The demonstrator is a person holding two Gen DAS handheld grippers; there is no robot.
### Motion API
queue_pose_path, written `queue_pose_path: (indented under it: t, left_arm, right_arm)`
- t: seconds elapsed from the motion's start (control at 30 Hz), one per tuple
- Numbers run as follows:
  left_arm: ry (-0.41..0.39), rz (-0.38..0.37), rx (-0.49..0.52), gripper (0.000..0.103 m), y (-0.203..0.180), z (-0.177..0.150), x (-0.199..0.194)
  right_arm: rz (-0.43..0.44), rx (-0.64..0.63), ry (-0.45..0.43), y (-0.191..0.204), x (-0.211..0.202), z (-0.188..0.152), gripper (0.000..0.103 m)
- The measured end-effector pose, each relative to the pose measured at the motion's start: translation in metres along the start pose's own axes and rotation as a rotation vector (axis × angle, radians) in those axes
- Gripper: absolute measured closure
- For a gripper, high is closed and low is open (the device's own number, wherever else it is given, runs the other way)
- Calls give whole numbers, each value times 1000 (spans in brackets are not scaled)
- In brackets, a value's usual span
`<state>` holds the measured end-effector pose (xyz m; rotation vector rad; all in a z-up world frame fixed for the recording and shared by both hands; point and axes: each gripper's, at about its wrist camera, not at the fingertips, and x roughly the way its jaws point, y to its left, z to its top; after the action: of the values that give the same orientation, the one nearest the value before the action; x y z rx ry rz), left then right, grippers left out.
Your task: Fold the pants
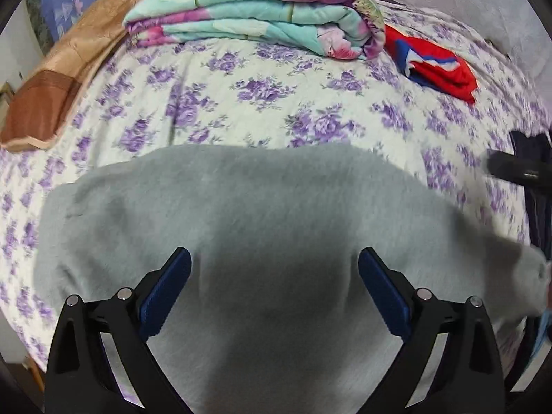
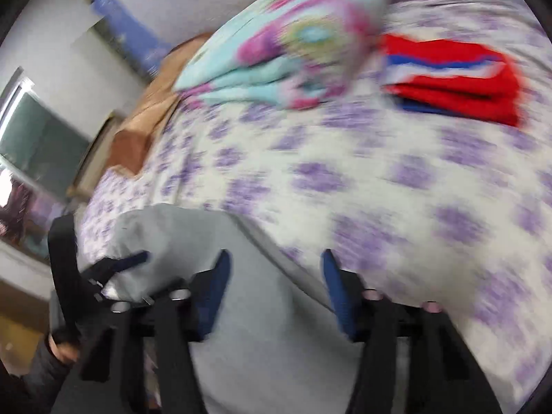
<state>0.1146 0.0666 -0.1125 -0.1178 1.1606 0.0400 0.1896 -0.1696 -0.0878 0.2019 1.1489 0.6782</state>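
Grey pants (image 1: 241,207) lie on bed (image 1: 262,103). Left tool (image 1: 274,258) and right tool (image 2: 274,258): both parted, gripping nothing.

The pants (image 1: 241,214) are spread on the bedsheet (image 1: 276,96) at the near edge of the bed. Behind them, at the far end, a folded quilt (image 1: 262,17) is laid, with a folded garment (image 1: 438,69) just beside it on the right. A pillow (image 1: 55,86) is placed at the left edge.
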Motion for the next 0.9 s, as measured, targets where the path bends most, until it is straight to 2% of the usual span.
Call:
queue_pose_path:
  t: [0.1, 0.17, 0.27, 0.37, 0.43, 0.6, 0.7, 0.77, 0.8, 0.9]
  left_arm:
    - [52, 31, -50, 8, 9, 1, 21]
    - [49, 29, -63, 8, 15, -4, 25]
    - [19, 9, -58, 8, 21, -14, 22]
    - [-4, 12, -30, 7, 23, -23, 23]
    - [-21, 25, -11, 5, 21, -26, 24]
    - [-14, 19, -12, 5, 22, -23, 23]
    - [-18, 6, -8, 5, 23, -25, 22]
    - [-18, 8, -2, 5, 22, -25, 23]
    - [-17, 6, -1, 5, 23, -25, 23]
    - [-25, -15, -9, 5, 26, -26, 19]
  right_arm:
    - [26, -36, 54, 22, 44, 12, 59]
    - [67, -36, 140, 28, 65, 5, 64]
    - [173, -36, 211, 35, 68, -18, 64]
    - [241, 5, 257, 31, 72, -24, 63]
    - [271, 44, 272, 25, 74, -21, 64]
    - [230, 114, 246, 12, 82, 2, 65]
    - [287, 157, 294, 15, 100, 13, 64]
    - [263, 148, 322, 21, 112, 17, 80]
    - [239, 130, 315, 23, 109, 20, 93]
    - [259, 101, 215, 29, 83, 36, 93]
